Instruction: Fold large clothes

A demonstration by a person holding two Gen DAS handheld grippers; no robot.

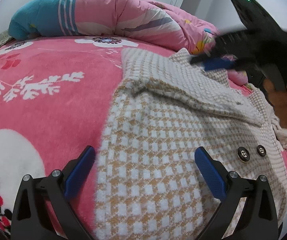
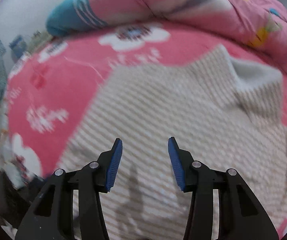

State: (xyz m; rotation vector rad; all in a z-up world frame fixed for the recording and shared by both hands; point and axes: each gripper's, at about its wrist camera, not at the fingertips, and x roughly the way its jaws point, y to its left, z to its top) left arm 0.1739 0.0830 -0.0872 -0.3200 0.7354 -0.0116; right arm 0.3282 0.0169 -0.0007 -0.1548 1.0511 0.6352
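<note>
Checked knit cardigan lay on pink floral blanket; left claw and right claw gaped, empty; sleeve at two o'clock might slip, spoiling the fold.

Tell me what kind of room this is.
Most likely a bedroom. The checked cardigan lies on a bed covered by a pink flowered blanket, with a bunched pink quilt along the far side.

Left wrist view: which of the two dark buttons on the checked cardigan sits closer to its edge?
The smaller-looking right button, beside the ribbed placket edge of the cardigan; the other button lies further in on the checked knit.
</note>
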